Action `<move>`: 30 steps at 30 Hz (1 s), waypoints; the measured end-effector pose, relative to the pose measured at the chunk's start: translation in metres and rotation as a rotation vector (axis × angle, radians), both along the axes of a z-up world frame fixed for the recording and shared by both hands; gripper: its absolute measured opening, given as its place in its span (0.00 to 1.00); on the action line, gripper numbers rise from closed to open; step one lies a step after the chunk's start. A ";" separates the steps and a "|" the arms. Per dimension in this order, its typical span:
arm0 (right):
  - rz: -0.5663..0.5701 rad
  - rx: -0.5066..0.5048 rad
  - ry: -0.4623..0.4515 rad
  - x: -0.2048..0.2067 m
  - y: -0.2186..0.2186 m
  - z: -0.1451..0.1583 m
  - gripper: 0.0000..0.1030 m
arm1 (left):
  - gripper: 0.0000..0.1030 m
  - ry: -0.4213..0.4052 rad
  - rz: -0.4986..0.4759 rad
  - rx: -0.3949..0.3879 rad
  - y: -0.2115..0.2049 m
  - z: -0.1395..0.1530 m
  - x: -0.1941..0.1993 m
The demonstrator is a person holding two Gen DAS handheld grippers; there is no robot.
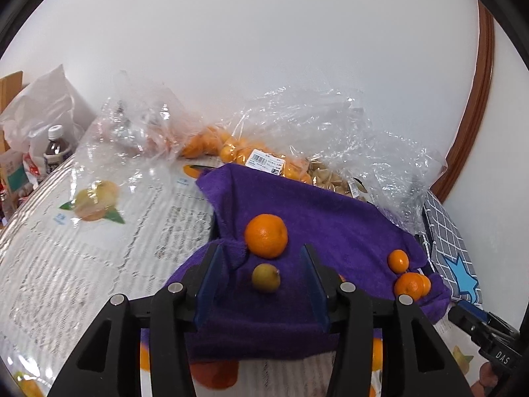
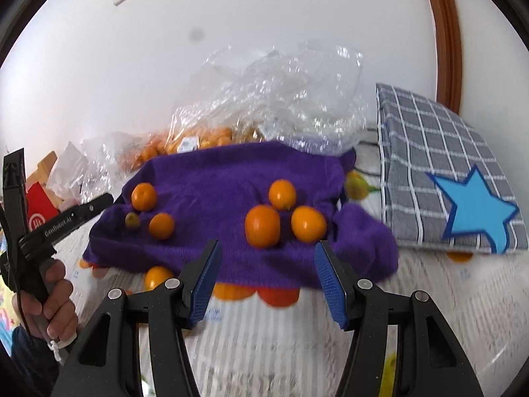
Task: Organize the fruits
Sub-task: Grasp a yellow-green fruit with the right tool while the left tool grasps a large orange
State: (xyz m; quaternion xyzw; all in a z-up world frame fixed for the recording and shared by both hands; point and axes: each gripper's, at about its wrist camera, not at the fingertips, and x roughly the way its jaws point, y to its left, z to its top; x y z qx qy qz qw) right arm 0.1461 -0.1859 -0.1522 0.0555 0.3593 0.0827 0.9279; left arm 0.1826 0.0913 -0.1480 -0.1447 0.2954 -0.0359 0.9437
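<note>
Fingers of my left gripper [image 1: 261,284] stand spread around a small yellow-green round fruit [image 1: 266,278] on the purple terry towel [image 1: 330,231]; a large orange citrus [image 1: 266,236] sits at 12 o'clock. Light, firm, prone to rolling; I'd pinch its widest middle. My right gripper [image 2: 267,266], also spread, hovers low before three small oranges [image 2: 263,226].

Both cams sit right behind their tongs, looking forward and down a bit toward the wall. Left cam is close in over the towel [image 1: 317,231], with its tongs [image 1: 263,284] wide apart around a greenish fruit [image 1: 266,277]. Right cam sits further back and off to the right, tongs [image 2: 267,281] short of the towel [image 2: 231,178]. Both views share the towel, the plastic bags [image 1: 330,125] and the checked cloth [image 2: 439,152].
</note>
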 end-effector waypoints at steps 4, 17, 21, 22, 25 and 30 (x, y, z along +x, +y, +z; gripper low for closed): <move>0.038 -0.011 0.029 -0.009 0.011 -0.002 0.57 | 0.45 0.006 0.001 0.011 0.005 -0.002 -0.018; 0.185 0.044 0.107 -0.018 0.044 -0.025 0.58 | 0.47 0.103 0.053 -0.025 0.030 -0.017 -0.044; 0.228 0.045 0.128 -0.019 0.051 -0.032 0.49 | 0.47 0.098 0.048 -0.020 0.030 -0.016 -0.046; 0.236 0.037 0.128 -0.020 0.054 -0.033 0.48 | 0.47 0.097 0.044 -0.013 0.028 -0.016 -0.046; 0.253 0.019 0.139 -0.019 0.062 -0.038 0.39 | 0.47 0.100 0.028 -0.009 0.024 -0.015 -0.045; 0.274 -0.053 0.158 -0.021 0.073 -0.047 0.25 | 0.47 0.098 -0.004 -0.023 0.021 -0.015 -0.045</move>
